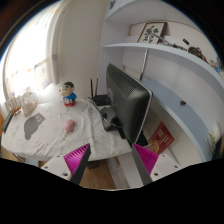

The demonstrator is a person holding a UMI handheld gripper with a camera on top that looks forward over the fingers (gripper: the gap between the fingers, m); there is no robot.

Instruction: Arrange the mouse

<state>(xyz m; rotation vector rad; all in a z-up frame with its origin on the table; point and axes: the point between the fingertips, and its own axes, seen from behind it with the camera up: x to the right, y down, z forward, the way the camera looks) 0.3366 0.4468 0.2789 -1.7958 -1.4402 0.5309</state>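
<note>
Mouse (70, 126): pinkish, probably, though too small to be sure; resting on the pale desk (50, 140), well beyond the fingertips and left of the monitor. Nothing touching it. Gripper (112, 158) raised over the near edge of the desk, jaws spread wide with nothing between them, magenta pads (77, 157) facing inward. Left of the mouse, a dark flat object (33, 124) lying on the desk, maybe a mouse mat or a phone. Farther back, a small figurine (69, 95) in blue, red and yellow, standing upright near the window (30, 60). At the far left corner, a pale cluttered shape (26, 101), not identifiable. Right of the mouse, a large dark monitor (128, 98) seen edge-on, with cables and dark items at its foot. Beyond the right finger, a red-orange box (160, 135) leaning by the wall. Above, white shelves (165, 52) holding a framed picture (152, 33) and small objects.
</note>
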